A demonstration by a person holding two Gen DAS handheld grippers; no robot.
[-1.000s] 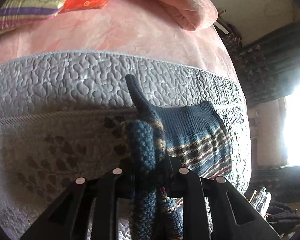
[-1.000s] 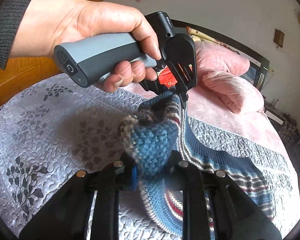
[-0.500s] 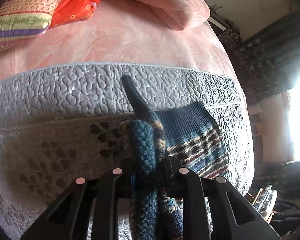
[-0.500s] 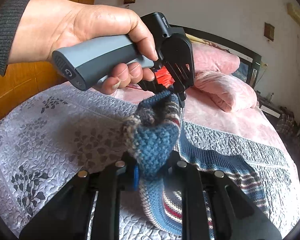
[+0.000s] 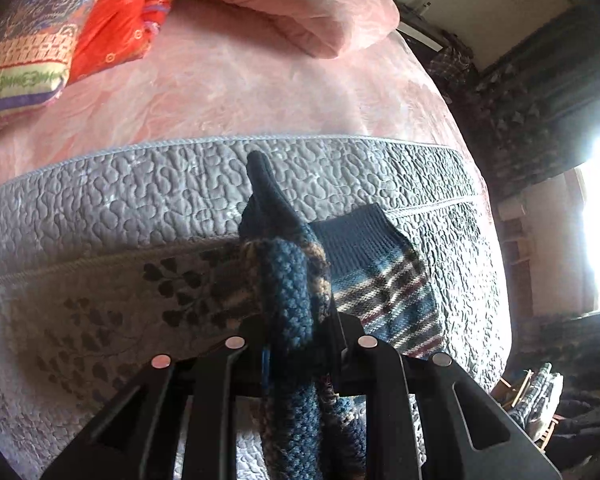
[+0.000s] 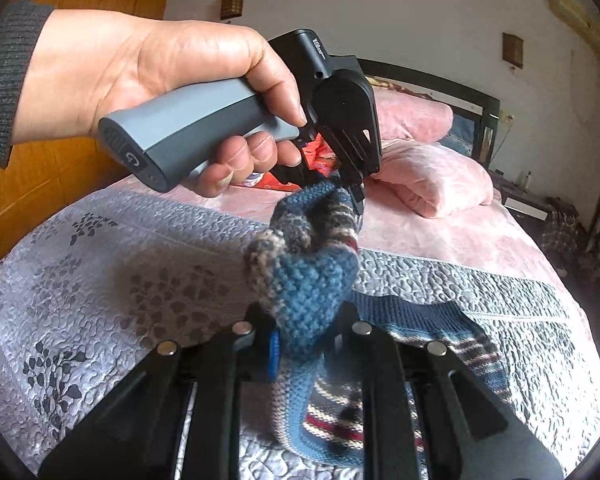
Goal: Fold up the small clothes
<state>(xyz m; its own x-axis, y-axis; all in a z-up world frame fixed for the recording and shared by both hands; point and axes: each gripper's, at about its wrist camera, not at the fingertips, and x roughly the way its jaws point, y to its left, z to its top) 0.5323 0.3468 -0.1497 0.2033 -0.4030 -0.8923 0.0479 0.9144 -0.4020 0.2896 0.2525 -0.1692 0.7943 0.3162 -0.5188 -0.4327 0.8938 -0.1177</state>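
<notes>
A small blue knitted garment (image 6: 312,280) with cream and red stripes is lifted by one edge above a grey quilted bedspread (image 6: 112,280). My right gripper (image 6: 306,340) is shut on a bunched fold of it. My left gripper (image 6: 352,188), held by a person's hand (image 6: 172,80), is shut on the same edge a short way farther back. In the left wrist view the left gripper (image 5: 300,344) pinches the bunched knit (image 5: 292,300), and the rest of the garment (image 5: 384,284) lies flat on the bedspread to the right.
Beyond the grey bedspread (image 5: 140,200) lies a pink blanket (image 5: 240,88) with a pink pillow (image 5: 308,12) and a red and patterned cushion (image 5: 60,40). The bed's right edge drops beside a dark curtain (image 5: 540,100) and a bright window. A dark headboard (image 6: 440,88) stands behind.
Both grippers, still shut on the garment, have risen slightly. In the right wrist view the left gripper has shifted a little to the right.
</notes>
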